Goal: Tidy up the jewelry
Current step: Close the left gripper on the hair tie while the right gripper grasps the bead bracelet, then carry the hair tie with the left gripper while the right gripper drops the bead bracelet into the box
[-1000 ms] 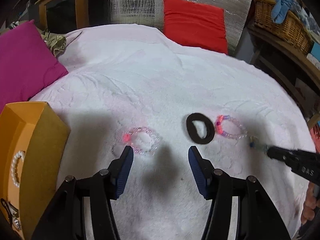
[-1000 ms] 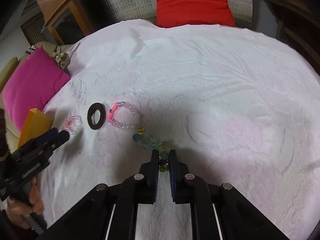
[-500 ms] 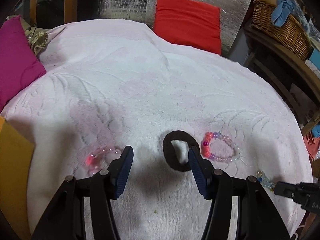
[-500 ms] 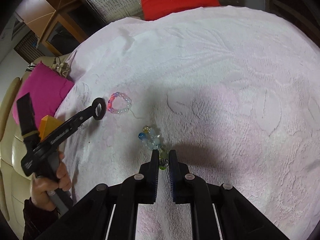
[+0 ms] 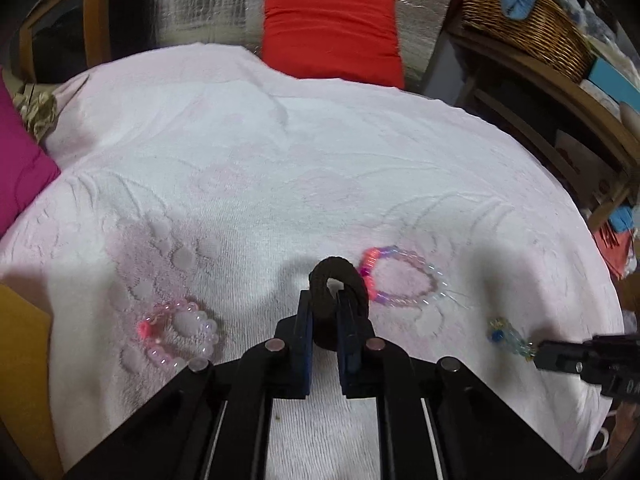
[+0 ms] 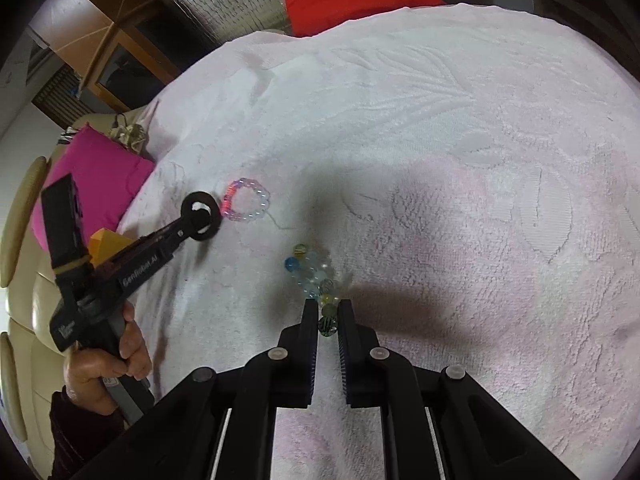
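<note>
My left gripper point(image 5: 325, 300) is shut on a black hair tie point(image 5: 340, 280) and holds it upright just above the white towel; it also shows in the right wrist view point(image 6: 202, 216). A pink and purple bead bracelet point(image 5: 400, 278) lies just right of it. A pale pink bead bracelet point(image 5: 180, 332) lies to the left. My right gripper point(image 6: 327, 308) is shut on a multicolour glass bead bracelet point(image 6: 314, 272), whose beads trail forward on the towel. The right gripper also shows in the left wrist view point(image 5: 540, 354).
A yellow box point(image 5: 20, 360) stands at the left edge. A magenta cushion point(image 5: 20, 172) lies at the far left and a red cushion point(image 5: 332, 36) at the back. A wicker basket point(image 5: 528, 12) sits on a wooden shelf at the right.
My left gripper has closed on the black hair tie and tipped it upright. My right gripper has stayed shut on the glass bead bracelet.
</note>
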The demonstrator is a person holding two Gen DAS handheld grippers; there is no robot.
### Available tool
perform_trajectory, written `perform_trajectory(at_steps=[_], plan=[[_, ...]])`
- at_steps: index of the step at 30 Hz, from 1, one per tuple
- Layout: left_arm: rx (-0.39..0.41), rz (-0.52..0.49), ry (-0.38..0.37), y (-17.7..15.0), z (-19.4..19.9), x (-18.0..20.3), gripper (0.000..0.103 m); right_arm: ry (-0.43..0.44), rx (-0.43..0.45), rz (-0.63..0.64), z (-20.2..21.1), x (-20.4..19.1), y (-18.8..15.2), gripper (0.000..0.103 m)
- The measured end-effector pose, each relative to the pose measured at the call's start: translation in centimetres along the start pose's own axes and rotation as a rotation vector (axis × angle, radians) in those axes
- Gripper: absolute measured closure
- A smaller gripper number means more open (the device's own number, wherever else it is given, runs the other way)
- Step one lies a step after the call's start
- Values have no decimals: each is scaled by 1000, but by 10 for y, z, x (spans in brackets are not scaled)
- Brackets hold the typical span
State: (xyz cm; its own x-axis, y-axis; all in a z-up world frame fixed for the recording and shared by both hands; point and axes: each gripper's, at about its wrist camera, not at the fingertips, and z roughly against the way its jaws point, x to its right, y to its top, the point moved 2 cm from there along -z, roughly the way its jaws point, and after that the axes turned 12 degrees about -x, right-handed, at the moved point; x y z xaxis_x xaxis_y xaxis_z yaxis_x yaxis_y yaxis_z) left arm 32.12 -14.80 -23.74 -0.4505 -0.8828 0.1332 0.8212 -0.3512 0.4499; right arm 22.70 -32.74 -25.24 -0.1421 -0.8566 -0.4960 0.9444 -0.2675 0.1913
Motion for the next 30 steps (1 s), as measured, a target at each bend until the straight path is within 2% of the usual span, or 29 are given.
perform_trajectory(at_steps=[3, 9, 13, 16, 23, 26, 30], plan=[[20, -28, 12, -7, 18, 3, 93, 61, 17, 4, 7, -4, 0, 92], [48, -19, 17, -29, 55, -2, 93, 179, 78, -8, 25, -11, -3, 92], [87, 5, 12, -47, 87, -7, 93, 219, 100, 7, 29, -24, -5, 92], [133, 22, 35, -61, 114, -11, 93, 251, 108, 28, 31, -37, -9, 92], [221, 48, 93, -107, 184, -34, 93, 300, 115, 146, 36, -107, -21, 92], [218, 40, 176, -136, 207, -56, 93, 346, 105, 205, 36, -147, -28, 92], [184, 82, 232, -173, 226, -97, 93, 411, 82, 282, 31, -206, -39, 92]])
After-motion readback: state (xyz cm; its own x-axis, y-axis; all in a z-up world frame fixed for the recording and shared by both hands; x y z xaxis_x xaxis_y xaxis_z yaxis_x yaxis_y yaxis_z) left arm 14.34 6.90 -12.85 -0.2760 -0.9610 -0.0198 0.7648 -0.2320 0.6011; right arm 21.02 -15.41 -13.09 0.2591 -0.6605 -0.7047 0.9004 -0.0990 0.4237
